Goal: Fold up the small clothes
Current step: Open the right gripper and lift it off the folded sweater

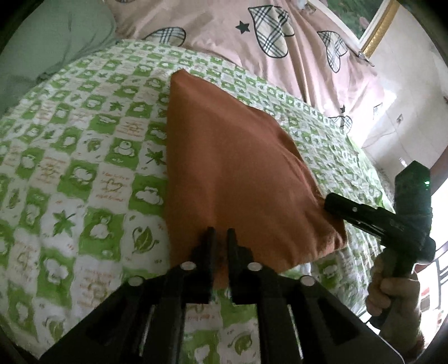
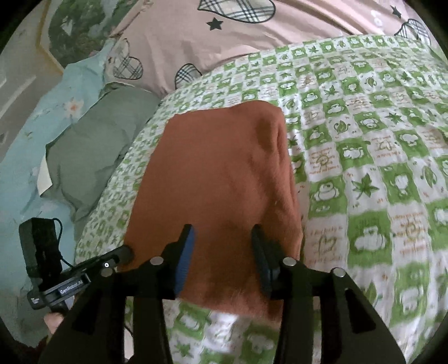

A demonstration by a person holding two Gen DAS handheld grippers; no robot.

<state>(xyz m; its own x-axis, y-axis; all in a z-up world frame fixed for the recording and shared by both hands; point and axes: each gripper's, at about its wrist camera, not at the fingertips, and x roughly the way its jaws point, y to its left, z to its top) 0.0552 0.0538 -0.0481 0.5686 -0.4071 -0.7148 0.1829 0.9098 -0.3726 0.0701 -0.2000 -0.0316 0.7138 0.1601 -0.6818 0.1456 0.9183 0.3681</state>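
Orange garment [image 1: 238,173] lies folded on the green checked bed [image 1: 84,168], left gripper [image 1: 221,238] jaws narrowly apart, right gripper [image 2: 224,246] jaws wide apart over its near edge — ease away gently, I'd say, without dragging cloth.

Green checked bedspread [image 1: 84,173], pink quilt [image 1: 218,25].

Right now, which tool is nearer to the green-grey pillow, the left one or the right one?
Left. The left tool is at the side of the orange cloth that faces the green-grey pillow. The right tool is at the cloth's opposite side, farther from it.
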